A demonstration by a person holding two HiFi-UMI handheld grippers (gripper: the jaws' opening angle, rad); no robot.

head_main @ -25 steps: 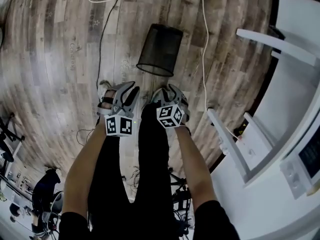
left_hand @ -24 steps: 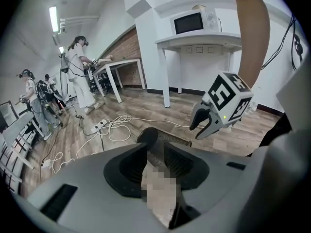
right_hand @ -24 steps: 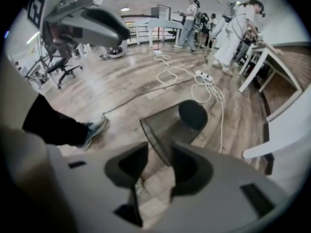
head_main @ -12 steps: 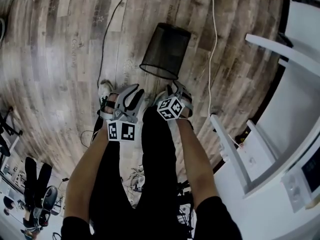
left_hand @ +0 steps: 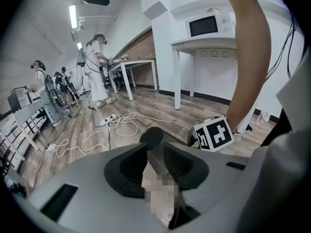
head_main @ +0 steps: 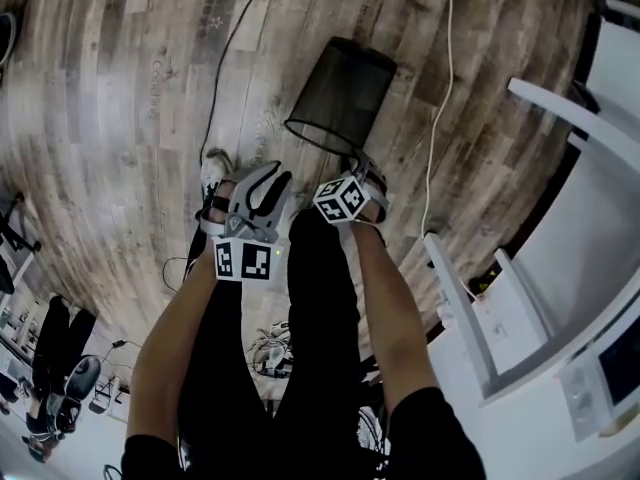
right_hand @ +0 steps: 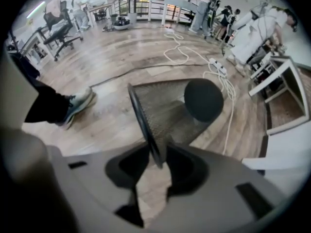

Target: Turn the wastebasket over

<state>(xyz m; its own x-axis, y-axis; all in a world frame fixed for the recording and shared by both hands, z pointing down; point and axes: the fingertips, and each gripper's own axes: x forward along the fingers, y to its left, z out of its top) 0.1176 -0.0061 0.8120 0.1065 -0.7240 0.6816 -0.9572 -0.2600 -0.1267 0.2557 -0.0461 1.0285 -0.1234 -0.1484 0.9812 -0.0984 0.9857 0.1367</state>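
The wood-plank floor (head_main: 120, 88) carried a black mesh wastebasket (head_main: 345, 93), apparently on its side, a white cable (head_main: 438, 118) beside it, a black cable (head_main: 223, 58) and a shoe (head_main: 212, 168) nearby.

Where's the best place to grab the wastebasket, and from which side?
Probably the thin rim at the open mouth of the wastebasket, from above: lying on its side, its upper rim stands clear of the floor.

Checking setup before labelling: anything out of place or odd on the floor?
The black mesh wastebasket looks overturned, not upright: its closed base faces the right gripper view, and its wide rim is nearest the person's feet. A loose white cable trails beside it.
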